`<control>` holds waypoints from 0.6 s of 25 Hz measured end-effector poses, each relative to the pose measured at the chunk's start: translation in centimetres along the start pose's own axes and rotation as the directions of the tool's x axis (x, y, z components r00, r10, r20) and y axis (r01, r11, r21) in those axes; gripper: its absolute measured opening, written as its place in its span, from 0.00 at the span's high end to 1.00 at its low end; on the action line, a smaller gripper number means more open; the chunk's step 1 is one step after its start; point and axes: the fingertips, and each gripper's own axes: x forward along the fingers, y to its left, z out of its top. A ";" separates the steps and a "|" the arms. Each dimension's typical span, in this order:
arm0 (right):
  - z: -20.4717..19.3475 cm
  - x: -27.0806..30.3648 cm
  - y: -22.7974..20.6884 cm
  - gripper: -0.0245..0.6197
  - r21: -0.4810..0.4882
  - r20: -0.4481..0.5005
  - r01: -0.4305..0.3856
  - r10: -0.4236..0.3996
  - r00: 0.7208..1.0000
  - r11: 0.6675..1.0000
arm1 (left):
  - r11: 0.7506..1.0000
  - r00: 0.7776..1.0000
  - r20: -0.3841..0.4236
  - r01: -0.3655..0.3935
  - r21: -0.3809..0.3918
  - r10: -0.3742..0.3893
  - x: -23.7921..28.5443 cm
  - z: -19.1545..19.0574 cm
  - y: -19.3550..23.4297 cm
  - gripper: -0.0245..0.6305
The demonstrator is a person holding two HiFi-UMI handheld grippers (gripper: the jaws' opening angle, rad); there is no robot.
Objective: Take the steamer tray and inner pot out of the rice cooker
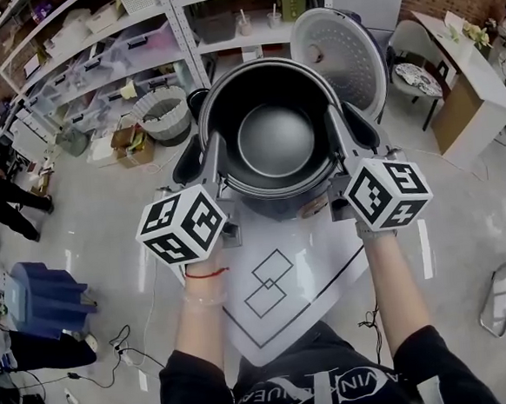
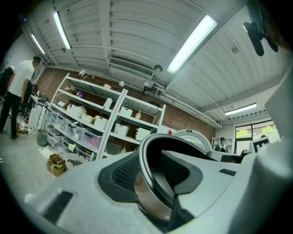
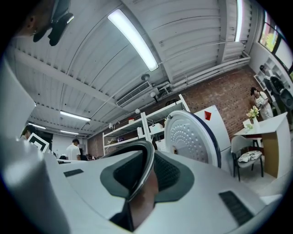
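Left gripper [image 1: 216,152]: we've got its jaws closed onto the left rim of the dark, round, metal-walled inner pot [image 1: 274,138], with the wall pinched between the pads.
Right gripper [image 1: 339,133]: same clamp, on the opposite rim.
Pot: it hangs between our two grippers, mouth up, about level, above the white table [image 1: 279,308].
Grip line: it runs straight across the pot, so neither hand is nearer.
Next, we reckon: both hands travel together, or it tips.
Beyond: the white perforated cooker lid [image 1: 339,49] stands open.
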 end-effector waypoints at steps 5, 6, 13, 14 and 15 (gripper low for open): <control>0.5 -1.1 1.6 0.85 0.012 0.018 0.010 -0.010 1.000 1.000 | 1.000 1.000 0.017 0.020 -0.012 -0.019 -1.5 1.0 0.2 0.76; 0.6 -1.3 1.8 0.85 0.015 0.022 0.015 -0.015 1.000 1.000 | 1.000 0.999 0.017 0.027 -0.011 -0.027 -1.6 1.2 0.2 0.76; 0.7 -3.0 3.9 0.85 0.049 0.029 0.047 -0.049 0.998 0.998 | 0.998 0.998 0.013 0.057 -0.013 -0.057 -3.6 2.3 0.6 0.76; 0.6 -3.3 4.3 0.85 0.052 0.031 0.049 -0.050 0.998 0.997 | 0.998 0.998 0.014 0.061 -0.011 -0.061 -4.0 2.4 0.8 0.76; 0.6 -3.6 4.8 0.85 0.055 0.035 0.050 -0.052 0.998 0.997 | 0.998 0.998 0.015 0.064 -0.009 -0.064 -4.4 2.5 0.9 0.76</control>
